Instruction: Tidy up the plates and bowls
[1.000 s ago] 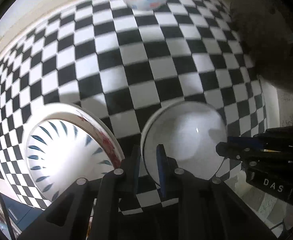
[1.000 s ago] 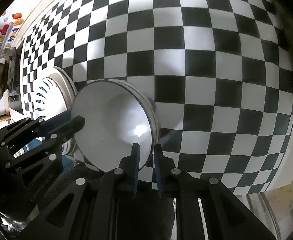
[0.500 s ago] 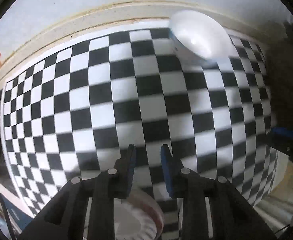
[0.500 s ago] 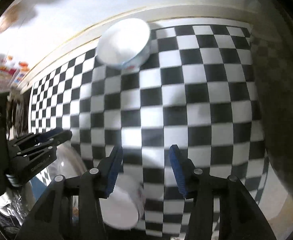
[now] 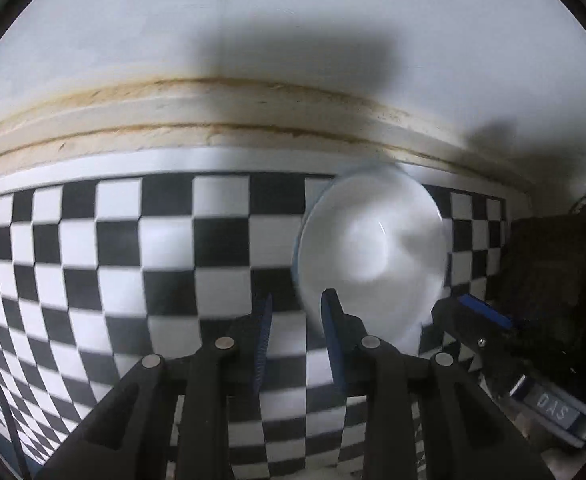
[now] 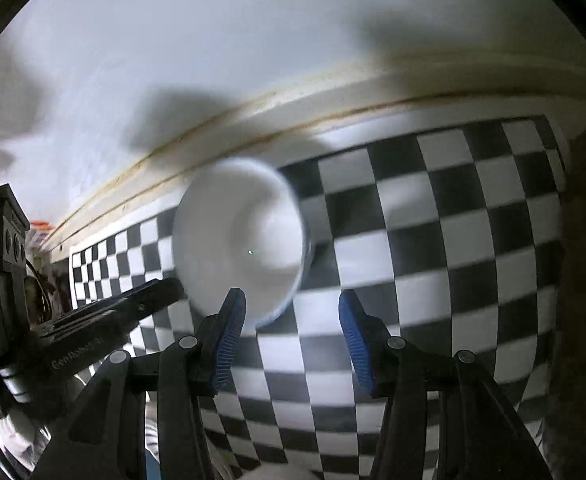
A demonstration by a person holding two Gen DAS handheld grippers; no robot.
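A white bowl (image 5: 371, 254) stands on the black-and-white checkered cloth near the back wall; it also shows in the right wrist view (image 6: 239, 240). My left gripper (image 5: 295, 318) is open and empty, its right finger just at the bowl's near left edge. My right gripper (image 6: 291, 314) is open wide and empty, its left fingertip in front of the bowl's near rim. Each gripper shows in the other's view: the right one at the lower right (image 5: 489, 324), the left one at the left (image 6: 133, 304). The plates are out of view.
The checkered cloth (image 5: 133, 264) covers the table up to a stained beige ledge (image 5: 253, 116) and a white wall. A dark object (image 5: 561, 272) stands at the right edge of the table.
Both grippers let go of the white plate and moved forward to the bowl at the back. The right gripper has opened wide; the plates have dropped out of view.
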